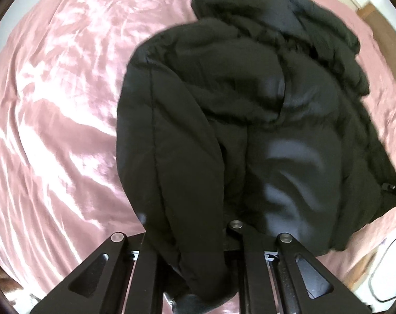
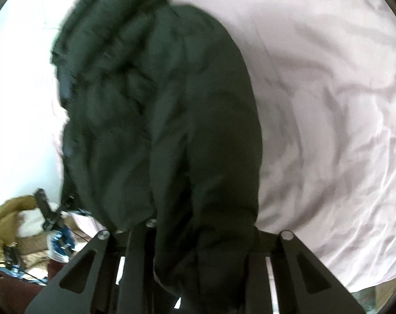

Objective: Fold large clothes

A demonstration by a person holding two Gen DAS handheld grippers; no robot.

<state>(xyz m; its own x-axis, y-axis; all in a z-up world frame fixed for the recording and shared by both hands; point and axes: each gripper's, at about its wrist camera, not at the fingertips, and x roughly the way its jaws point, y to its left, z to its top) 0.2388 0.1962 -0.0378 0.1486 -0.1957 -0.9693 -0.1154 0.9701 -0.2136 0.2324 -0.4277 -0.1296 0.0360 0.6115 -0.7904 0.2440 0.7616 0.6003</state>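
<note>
A large black padded jacket hangs bunched in front of both cameras, its far end still on the pink bed sheet. My left gripper is shut on a thick fold of it, and the fabric fills the gap between the fingers. In the right wrist view the same jacket drapes down over my right gripper, which is shut on another fold near its edge. A drawcord toggle dangles at the jacket's hem. Cloth hides both grippers' fingertips.
The wrinkled sheet spreads wide to the right of the jacket. Beyond the bed's edge lie a tan cloth, a blue item and a black cable. A wooden piece stands at the far corner.
</note>
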